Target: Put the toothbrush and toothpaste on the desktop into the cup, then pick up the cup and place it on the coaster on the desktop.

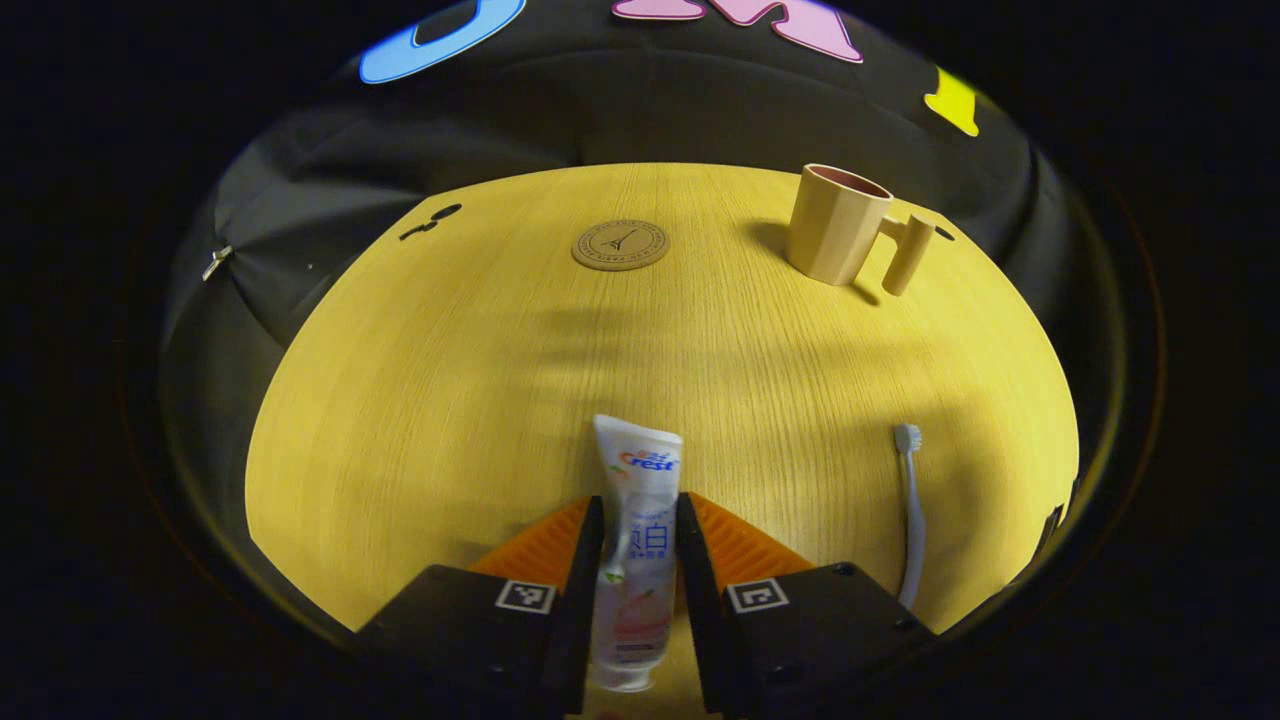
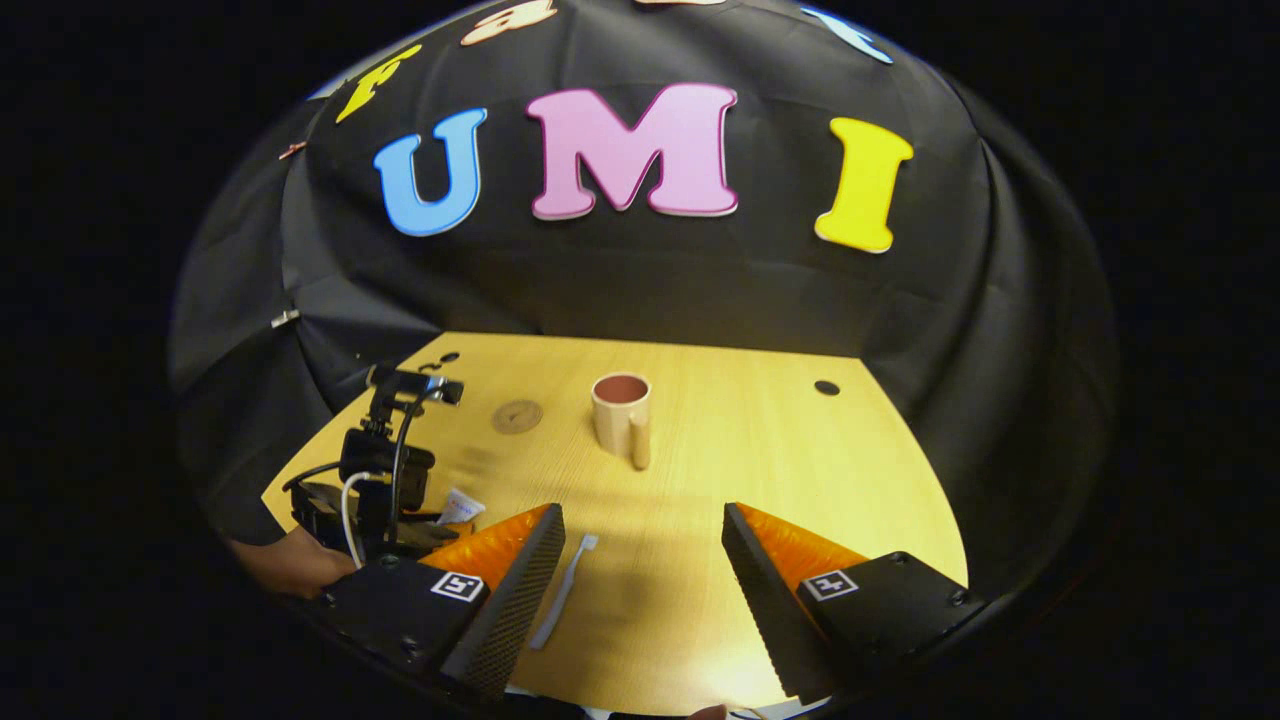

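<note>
A white toothpaste tube (image 1: 636,540) lies lengthwise between the fingers of my left gripper (image 1: 640,520), which press on both its sides near the table's front edge. To its right lies a pale toothbrush (image 1: 910,510), bristles pointing away. A beige cup (image 1: 838,224) with a peg handle stands upright at the far right, and a round brown coaster (image 1: 620,244) lies at the far middle. In the right gripper view, my right gripper (image 2: 640,545) hovers open above the table; the toothbrush (image 2: 562,592) lies by its left finger, the cup (image 2: 621,408) and coaster (image 2: 517,416) beyond.
The yellow wooden desktop (image 1: 480,400) has small cable holes at its far corners (image 2: 827,387). The left gripper with its camera mount (image 2: 385,465) and a hand holding it show at the left of the right gripper view. Black cloth walls surround the table.
</note>
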